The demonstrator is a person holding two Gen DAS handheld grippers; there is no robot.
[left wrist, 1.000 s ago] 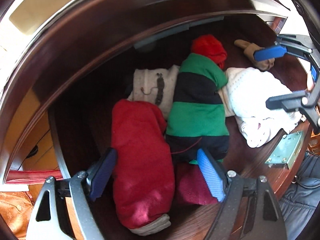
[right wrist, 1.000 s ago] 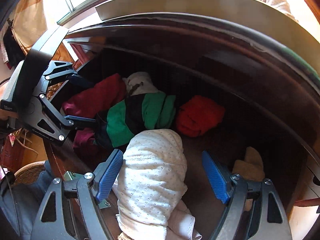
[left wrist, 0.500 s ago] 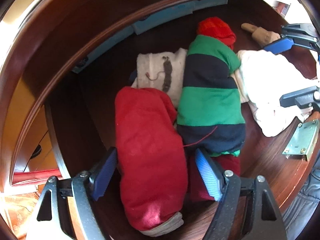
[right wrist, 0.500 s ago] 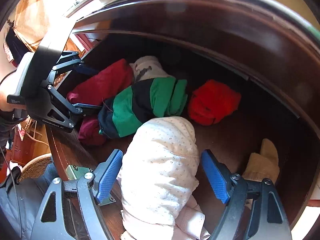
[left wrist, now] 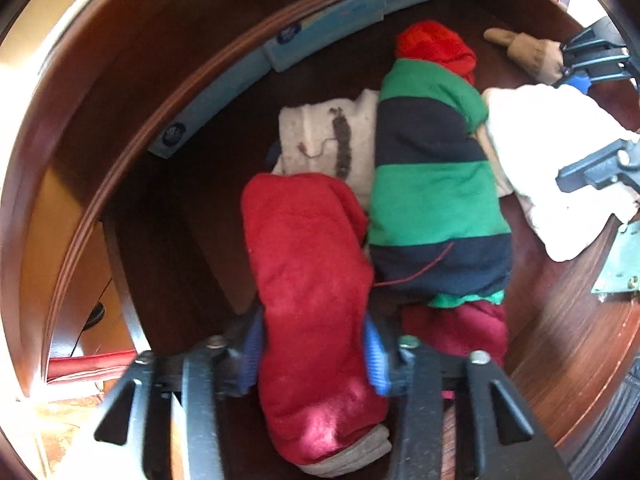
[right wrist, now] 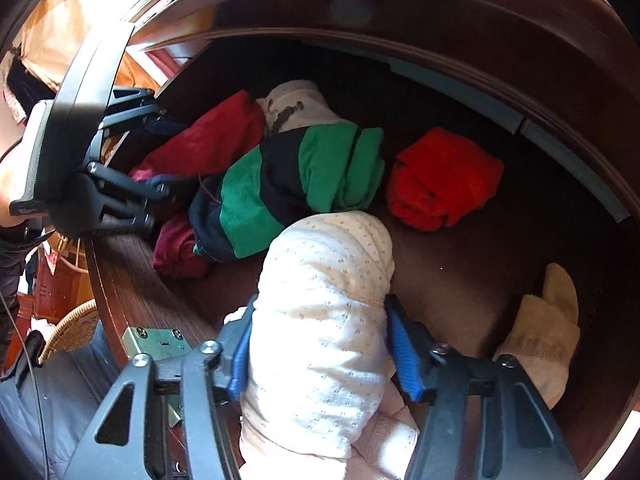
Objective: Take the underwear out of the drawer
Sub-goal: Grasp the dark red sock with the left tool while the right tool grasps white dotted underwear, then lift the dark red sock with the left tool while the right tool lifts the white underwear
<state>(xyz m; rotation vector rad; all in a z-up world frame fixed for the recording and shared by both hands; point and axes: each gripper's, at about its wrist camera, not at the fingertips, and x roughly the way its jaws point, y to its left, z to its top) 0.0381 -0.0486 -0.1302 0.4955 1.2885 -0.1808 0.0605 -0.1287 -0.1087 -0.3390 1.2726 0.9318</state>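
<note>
Down in the dark wooden drawer [left wrist: 560,320], both grippers are clenched on rolled garments. At the bottom centre of the left wrist view, the left gripper [left wrist: 314,354] squeezes a red roll of underwear [left wrist: 308,280] between its blue pads [left wrist: 375,356], the fabric bulging above and below the pinch; a grey edge shows at the roll's near end. Just to the right of it lies a green and navy striped roll [left wrist: 432,200], touching the red one, with a maroon piece [left wrist: 460,328] tucked under its lower end. Above the red roll sits a folded off-white cloth with a dark mark [left wrist: 332,140], and at the top of the striped roll a bright red bundle [left wrist: 436,50]. A pale blue strip [left wrist: 320,36] runs along the drawer's back wall.

At the bottom centre of the right wrist view, the right gripper [right wrist: 320,344] grasps a white dotted roll of underwear [right wrist: 324,320], its pads pressed into both sides. The striped roll [right wrist: 288,188] lies just above and left of it, the bright red bundle [right wrist: 444,178] to the upper right, apart from the white roll. A tan sock [right wrist: 548,328] rests at the lower right, near the drawer's side. A metal lock plate [right wrist: 156,342] sits on the drawer's front edge at lower left.
</note>
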